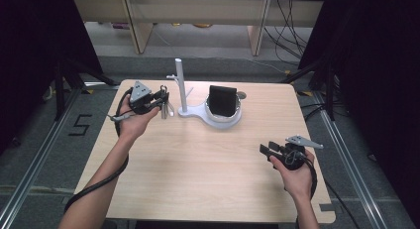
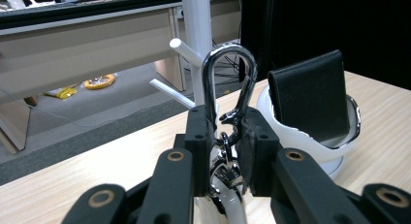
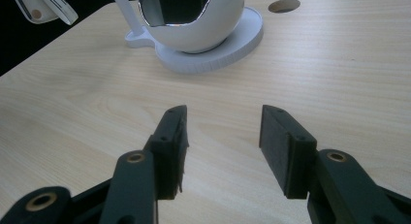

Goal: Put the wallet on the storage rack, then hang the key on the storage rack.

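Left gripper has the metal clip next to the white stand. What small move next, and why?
Probably ease the left gripper toward the white stand and lift the clip to its peg. The jaws pinch the clip with its loop upright, level with and just short of that peg. The right gripper is open and idle.

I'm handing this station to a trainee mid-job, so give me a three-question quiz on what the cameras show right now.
1. True or false: the left tongs are shut on the metal snap hook.
2. What stands in the white bowl? A) black wallet B) red mug C) banana
3. Fill in: the right tongs are ____, with nothing between their pads.

Key:
1. True; the hook's loop rises above the pads, close to the white peg stand.
2. A, the black wallet, upright.
3. Open, above bare table.
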`<state>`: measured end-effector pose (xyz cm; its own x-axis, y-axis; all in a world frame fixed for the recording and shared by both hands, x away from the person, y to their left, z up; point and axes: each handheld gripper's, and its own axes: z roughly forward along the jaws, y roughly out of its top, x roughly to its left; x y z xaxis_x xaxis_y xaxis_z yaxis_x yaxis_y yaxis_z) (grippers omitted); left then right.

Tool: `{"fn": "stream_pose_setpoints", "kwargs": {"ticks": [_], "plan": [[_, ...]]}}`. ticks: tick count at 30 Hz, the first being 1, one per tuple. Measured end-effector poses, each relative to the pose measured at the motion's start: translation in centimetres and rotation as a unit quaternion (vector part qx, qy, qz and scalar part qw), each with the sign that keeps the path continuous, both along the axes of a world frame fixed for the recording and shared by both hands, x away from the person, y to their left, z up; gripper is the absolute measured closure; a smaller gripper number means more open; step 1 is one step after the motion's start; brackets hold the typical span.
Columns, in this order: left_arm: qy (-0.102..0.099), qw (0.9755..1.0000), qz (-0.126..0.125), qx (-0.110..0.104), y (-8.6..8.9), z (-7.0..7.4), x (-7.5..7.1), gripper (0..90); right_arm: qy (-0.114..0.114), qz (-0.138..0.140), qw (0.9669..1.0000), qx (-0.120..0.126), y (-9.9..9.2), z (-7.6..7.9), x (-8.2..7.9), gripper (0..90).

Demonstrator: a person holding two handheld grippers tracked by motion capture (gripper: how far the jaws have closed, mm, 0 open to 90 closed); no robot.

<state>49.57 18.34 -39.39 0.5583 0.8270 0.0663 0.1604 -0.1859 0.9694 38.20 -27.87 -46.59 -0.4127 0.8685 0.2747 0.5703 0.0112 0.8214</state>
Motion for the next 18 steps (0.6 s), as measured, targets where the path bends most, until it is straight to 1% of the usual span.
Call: {"fn": "stream_pose_setpoints", "kwargs": {"ticks": [1, 2, 3, 5, 6, 7, 9, 10, 11, 12, 13, 14, 15, 16, 17, 18], "plan": [[0.0, 1.0, 0.001, -0.002, 0.0, 0.1, 0.1, 75.4, 0.003, 0.003, 0.9999, 0.013, 0.1, -0.1, 0.0, 53.9], [0.001, 1.0, 0.001, -0.002, 0.0, 0.3, 0.1, 75.4, -0.011, 0.011, 0.9999, 0.006, -0.1, -0.2, 0.2, 53.9], [-0.002, 1.0, 0.002, -0.003, 0.0, 0.4, 0.3, 75.4, -0.012, 0.011, 0.9998, 0.007, -0.1, -0.3, 0.2, 53.9], [0.001, 1.0, 0.005, -0.001, 0.0, 0.6, 0.6, 75.4, -0.011, 0.013, 0.9998, 0.008, -0.2, -0.3, 0.2, 53.9], [0.001, 1.0, 0.006, 0.001, 0.0, 0.6, 0.8, 75.4, -0.008, 0.013, 0.9999, 0.005, -0.3, -0.2, 0.1, 53.9], [0.001, 1.0, 0.007, 0.001, -0.1, 0.7, 1.0, 75.4, -0.013, 0.015, 0.9997, 0.011, -0.4, -0.3, 0.1, 53.9], [0.001, 1.0, 0.009, 0.0, -0.1, 0.7, 1.3, 75.4, -0.015, 0.009, 0.9998, 0.008, -0.6, -0.2, 0.2, 53.9], [0.0, 1.0, 0.01, 0.0, -0.2, 0.7, 1.5, 75.4, -0.014, 0.011, 0.9998, 0.013, -0.7, -0.1, 0.1, 53.9], [0.0, 0.9999, 0.011, -0.001, -0.3, 0.8, 1.6, 75.4, -0.012, 0.0, 0.9998, 0.018, -0.6, 0.0, 0.0, 53.9], [-0.001, 0.9999, 0.011, -0.002, -0.3, 0.8, 1.7, 75.4, -0.024, 0.002, 0.9997, 0.006, -0.9, 0.0, 0.1, 53.9], [-0.001, 0.9999, 0.011, -0.002, -0.3, 0.8, 1.8, 75.4, -0.015, 0.003, 0.9998, 0.014, -1.0, 0.2, 0.0, 53.9], [-0.001, 0.9999, 0.011, -0.003, -0.4, 0.9, 1.8, 75.4, -0.009, -0.006, 0.9997, 0.024, -0.9, 0.4, -0.3, 53.9], [-0.002, 0.9999, 0.011, -0.005, -0.4, 0.9, 1.8, 75.4, -0.026, -0.001, 0.9996, 0.014, -1.1, 0.3, -0.1, 53.9], [-0.002, 0.9999, 0.011, -0.004, -0.4, 1.0, 1.9, 75.4, -0.025, -0.004, 0.9997, 0.006, -1.3, 0.6, -0.2, 54.0], [-0.002, 0.9999, 0.011, -0.003, -0.4, 1.0, 1.9, 75.4, -0.025, -0.003, 0.9995, 0.017, -1.3, 0.7, -0.3, 54.0], [-0.001, 0.9999, 0.012, -0.002, -0.5, 1.0, 1.9, 75.4, -0.036, -0.007, 0.9993, 0.005, -1.4, 0.8, -0.3, 54.0]]}}
